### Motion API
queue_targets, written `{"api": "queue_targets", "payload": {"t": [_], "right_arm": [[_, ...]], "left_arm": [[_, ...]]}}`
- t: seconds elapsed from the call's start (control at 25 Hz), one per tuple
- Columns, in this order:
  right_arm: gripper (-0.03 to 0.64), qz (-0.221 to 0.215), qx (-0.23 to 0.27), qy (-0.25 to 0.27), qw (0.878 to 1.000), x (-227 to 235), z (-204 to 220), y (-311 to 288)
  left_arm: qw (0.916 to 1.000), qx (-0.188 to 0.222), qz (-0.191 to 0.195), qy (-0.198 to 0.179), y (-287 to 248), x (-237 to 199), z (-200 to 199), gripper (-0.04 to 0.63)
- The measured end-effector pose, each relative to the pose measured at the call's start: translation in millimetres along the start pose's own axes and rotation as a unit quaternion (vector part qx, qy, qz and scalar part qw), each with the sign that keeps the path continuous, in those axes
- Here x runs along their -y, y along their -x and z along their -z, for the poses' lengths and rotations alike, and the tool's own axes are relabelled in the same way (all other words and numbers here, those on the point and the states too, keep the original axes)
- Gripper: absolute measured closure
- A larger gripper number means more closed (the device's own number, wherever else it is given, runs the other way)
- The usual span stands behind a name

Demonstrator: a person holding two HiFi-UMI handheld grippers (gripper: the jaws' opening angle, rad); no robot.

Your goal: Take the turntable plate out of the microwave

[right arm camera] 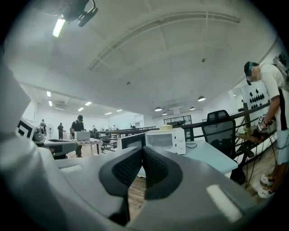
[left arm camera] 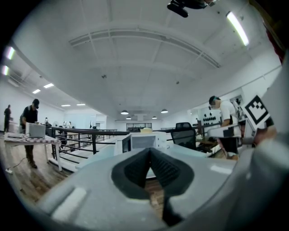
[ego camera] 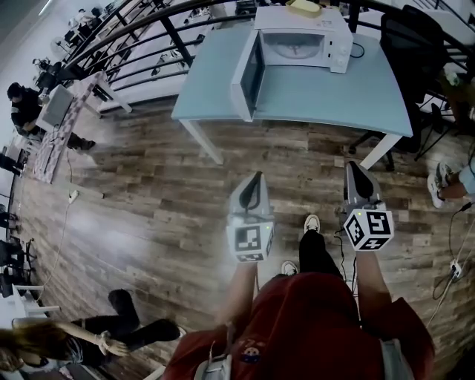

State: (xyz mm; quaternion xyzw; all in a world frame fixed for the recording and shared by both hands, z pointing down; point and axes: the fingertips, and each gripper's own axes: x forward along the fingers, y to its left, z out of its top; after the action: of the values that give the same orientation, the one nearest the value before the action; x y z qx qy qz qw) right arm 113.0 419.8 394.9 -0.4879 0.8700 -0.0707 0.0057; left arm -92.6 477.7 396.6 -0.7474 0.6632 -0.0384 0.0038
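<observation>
A white microwave [ego camera: 304, 37] stands at the back of a pale blue table [ego camera: 223, 89], its door [ego camera: 247, 78] swung open to the left. Inside it lies the round glass turntable plate [ego camera: 292, 47]. Both grippers hang over the wooden floor, well short of the table. My left gripper [ego camera: 256, 178] is shut with nothing in it, and so is my right gripper [ego camera: 352, 167]. The microwave [left arm camera: 141, 140] shows far ahead above the closed left gripper [left arm camera: 149, 151] in the left gripper view. In the right gripper view the microwave [right arm camera: 165, 139] stands beyond the closed right gripper [right arm camera: 143, 150].
A black office chair [ego camera: 415, 44] stands at the table's right end. A yellow thing [ego camera: 304, 7] lies on top of the microwave. A black railing [ego camera: 141, 37] runs behind the table at the left. A person [right arm camera: 271, 117] stands at the right, others farther off at the left.
</observation>
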Motion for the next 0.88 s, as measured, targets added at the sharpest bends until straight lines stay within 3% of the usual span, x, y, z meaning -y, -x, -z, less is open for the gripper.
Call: {"api": "queue_targets", "payload": {"t": [0.32,0.88], "right_arm": [[0.615,0.009,-0.002,0.006,1.000,47,-4,-54],[0.615,0.024,-0.007,-0.013,1.000,170,-29,-158]], "left_arm": [[1.0000,0.002,0.003,-0.009,-74,0,-7,0.594],[0.9998,-0.006,0.008,-0.019,-238,22,-29,0.594]]}}
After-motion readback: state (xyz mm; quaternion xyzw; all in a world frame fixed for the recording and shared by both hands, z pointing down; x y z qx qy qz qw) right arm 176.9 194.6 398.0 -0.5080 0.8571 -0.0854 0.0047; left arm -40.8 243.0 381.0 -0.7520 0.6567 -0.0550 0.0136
